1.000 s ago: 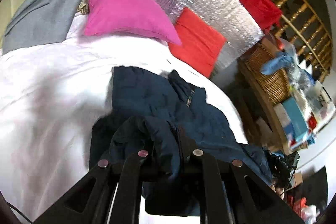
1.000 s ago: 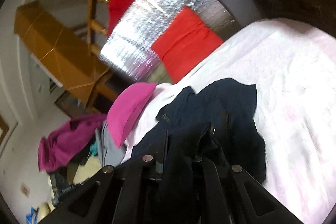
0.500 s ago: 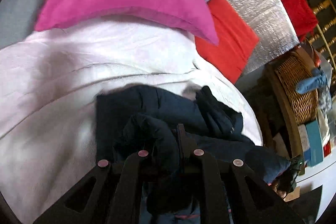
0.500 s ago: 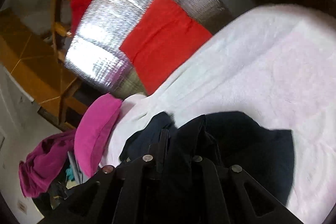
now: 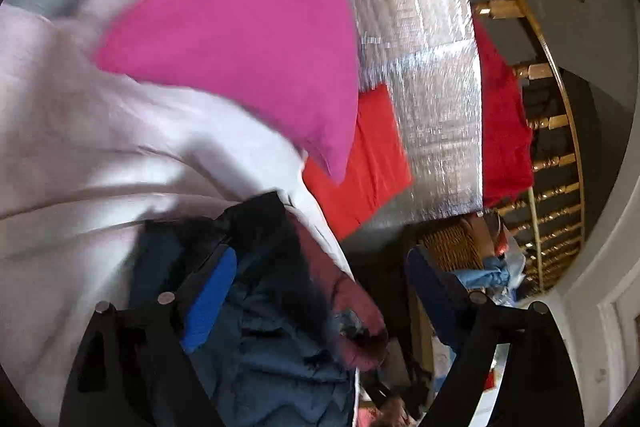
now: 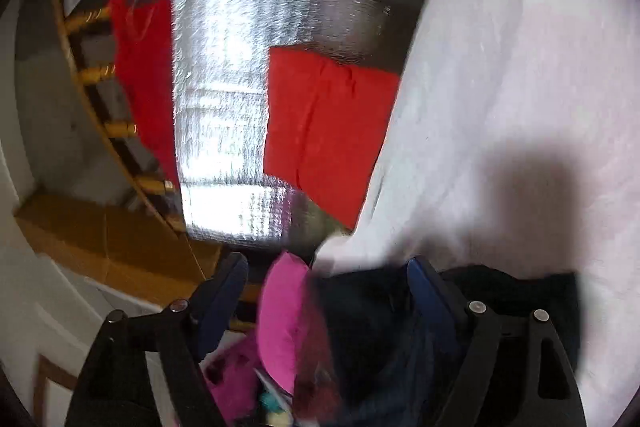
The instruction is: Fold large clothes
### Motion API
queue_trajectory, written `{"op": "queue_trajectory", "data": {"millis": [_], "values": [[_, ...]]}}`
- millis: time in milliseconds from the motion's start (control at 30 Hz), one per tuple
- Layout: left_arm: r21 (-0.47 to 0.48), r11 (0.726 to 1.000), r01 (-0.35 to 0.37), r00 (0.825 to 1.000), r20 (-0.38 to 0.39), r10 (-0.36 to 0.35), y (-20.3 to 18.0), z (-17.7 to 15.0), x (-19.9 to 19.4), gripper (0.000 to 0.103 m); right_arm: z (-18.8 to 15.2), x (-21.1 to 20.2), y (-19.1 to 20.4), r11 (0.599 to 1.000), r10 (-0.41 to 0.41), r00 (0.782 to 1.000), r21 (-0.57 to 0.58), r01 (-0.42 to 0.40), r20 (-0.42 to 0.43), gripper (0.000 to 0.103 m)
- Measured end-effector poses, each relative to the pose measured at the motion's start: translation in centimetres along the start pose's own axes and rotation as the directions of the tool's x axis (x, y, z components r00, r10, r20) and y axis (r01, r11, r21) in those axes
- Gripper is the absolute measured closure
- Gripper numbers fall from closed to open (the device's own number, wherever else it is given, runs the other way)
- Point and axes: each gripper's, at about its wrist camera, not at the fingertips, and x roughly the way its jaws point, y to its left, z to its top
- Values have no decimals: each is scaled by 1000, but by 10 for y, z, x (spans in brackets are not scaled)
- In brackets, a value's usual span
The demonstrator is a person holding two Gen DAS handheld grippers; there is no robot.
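Both grippers have let go since a second ago: back then each pair of jaws pinched a bunch of the dark jacket, and now both are springing apart, jaws opening wide, with the views swung in closer to the pillow and the foil sheet.

Left wrist view, from the left: the sheet is pale, soft and creased, running under a plump magenta pillow with a pointed corner. Below it the jacket lies slumped on the bed, navy and quilted, puffy in ridges, with a dull red lining turned out at its right edge. It sits between the fingers of the left gripper, nearer the blue-padded left finger, and neither pad presses on it. Further right a flat red cloth lies against the crinkled foil sheet, then a darker red cloth hangs on wooden rails.

Right wrist view: blurred. The right gripper stands wide too. The pillow shows between its fingers, and the jacket, almost black here, lies bunched low on the sheet around the right finger, loose and unpinched. A shadow falls on the sheet beyond it.
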Motion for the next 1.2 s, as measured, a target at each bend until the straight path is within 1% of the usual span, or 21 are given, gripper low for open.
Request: {"op": "queue_trajectory", "data": {"millis": [67,133,200,267,333,433,500,567,633,667,700,767,800,833,867,933,1000,1067,1100,1167,1200], "values": [[42,998,-54,998,14,54,-8,-20,-17,15,-15,-21,17,993,-71,997,-92,69,-17,18],[71,990,-119,993,24,118,-11,-48,-33,15,-33,-40,25,985,-110,993,-137,105,-33,18],[110,973,-203,979,24,201,-13,-85,-46,15,-55,-59,27,980,-137,990,-151,130,-40,18],[147,953,-264,964,18,264,-11,-117,-53,15,-80,-81,23,979,-157,986,-142,147,-60,18],[151,939,-308,951,15,309,-5,-144,-60,15,-101,-97,18,981,-164,983,-120,153,-84,18],[162,918,-363,931,19,365,2,-162,-60,15,-133,-109,8,980,-186,974,-89,175,-127,18],[163,907,-387,919,-5,393,11,-168,-54,15,-151,-109,3,975,-214,966,-91,202,-146,18],[117,901,-418,904,-42,425,25,-168,-49,15,-163,-107,-5,966,-254,955,-98,241,-154,18],[50,905,-422,904,-58,424,40,-166,-44,15,-169,-100,-16,957,-286,944,-91,275,-161,18],[15,902,-432,900,-59,432,50,-166,-46,15,-170,-96,-21,953,-301,940,-81,291,-164,18],[-20,900,-436,899,-59,434,55,-164,-44,15,-170,-88,-28,947,-322,932,-70,314,-168,18],[-55,911,-408,912,-60,405,61,-158,-37,15,-167,-74,-34,939,-343,925,-77,335,-162,18],[-72,918,-389,921,-57,385,63,-155,-33,15,-164,-69,-34,938,-346,926,-78,338,-153,18],[-82,923,-377,926,-47,374,64,-153,-31,15,-160,-63,-35,941,-337,932,-80,329,-134,18],[-91,928,-361,933,-30,360,65,-150,-27,15,-156,-55,-35,939,-341,932,-92,331,-123,18],[-98,936,-338,941,-11,338,69,-145,-24,15,-152,-42,-37,927,-370,922,-116,357,-114,18],[-120,945,-306,951,-1,308,72,-142,-19,17,-149,-33,-41,927,-363,928,-129,352,-80,18],[-134,948,-288,956,10,292,73,-145,-22,17,-144,-24,-41,931,-344,938,-149,334,-47,18],[-131,951,-282,958,19,287,71,-143,-21,28,-143,-22,-45,935,-332,943,-146,324,-32,23],[-113,949,-293,954,27,298,69,-144,-22,44,-142,-20,-47,934,-333,943,-142,328,-9,46],[-106,952,-287,956,36,292,68,-144,-24,52,-144,-17,-44,934,-327,945,-156,321,-15,51]]}}
